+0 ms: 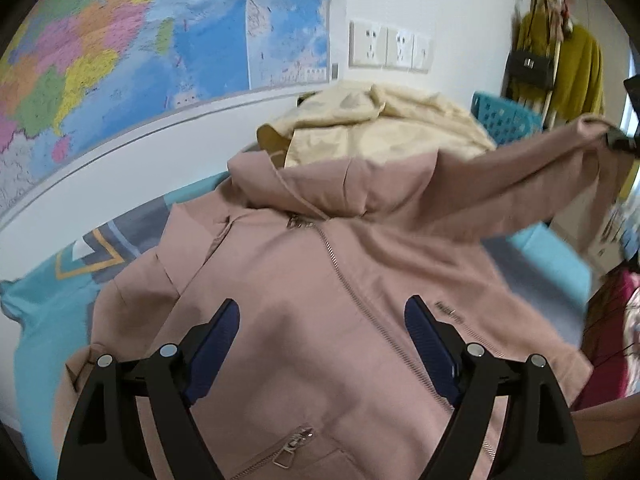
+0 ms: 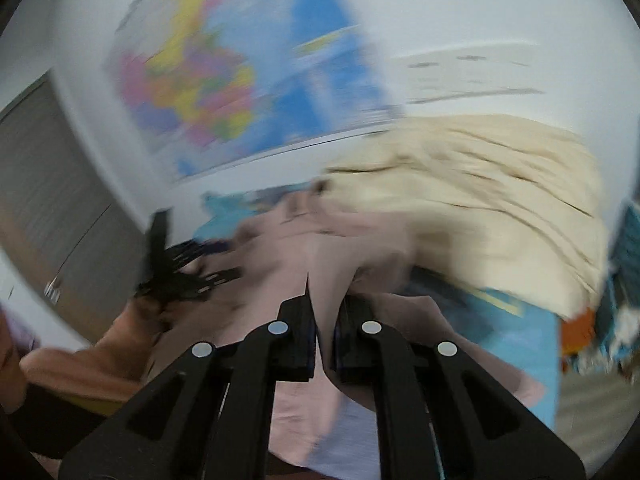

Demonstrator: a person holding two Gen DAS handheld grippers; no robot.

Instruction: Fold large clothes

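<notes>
A dusty-pink zip hoodie lies front up on a turquoise patterned bedspread, hood toward the wall. My left gripper is open and empty, hovering just above the hoodie's chest. The hoodie's sleeve is lifted up to the right, where my right gripper holds its cuff. In the blurred right wrist view my right gripper is shut on pink sleeve fabric, and the left gripper shows at the left.
A cream garment is heaped behind the hood against the wall. A map and wall sockets are behind. A turquoise basket, hanging clothes and red fabric are at the right.
</notes>
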